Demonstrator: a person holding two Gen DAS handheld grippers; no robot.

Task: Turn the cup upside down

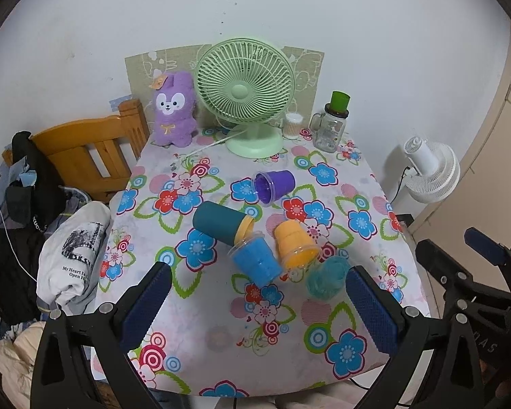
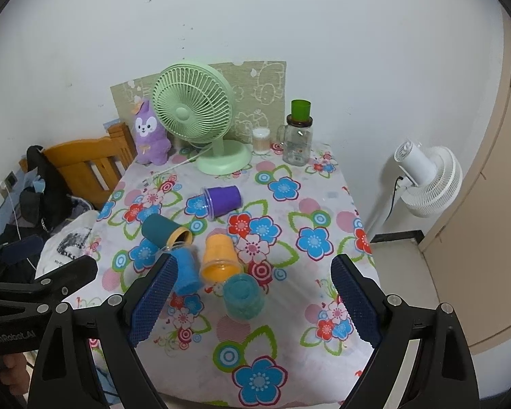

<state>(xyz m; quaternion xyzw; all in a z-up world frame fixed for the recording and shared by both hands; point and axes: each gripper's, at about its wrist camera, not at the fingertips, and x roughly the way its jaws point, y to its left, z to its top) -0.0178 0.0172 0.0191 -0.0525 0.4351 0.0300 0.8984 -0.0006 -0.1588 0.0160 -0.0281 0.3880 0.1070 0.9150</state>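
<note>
Several cups lie on their sides on the flowered table: a purple cup, a dark teal cup, a blue cup, an orange cup and a light teal cup. My left gripper is open and empty above the near table, just short of the blue cup. My right gripper is open and empty, above the light teal cup's area. The right gripper also shows at the right in the left wrist view.
A green desk fan, a purple plush rabbit, a cotton-swab jar and a glass jar with a green cup on top stand at the table's back. A wooden bed frame and clothes are left; a white fan is right.
</note>
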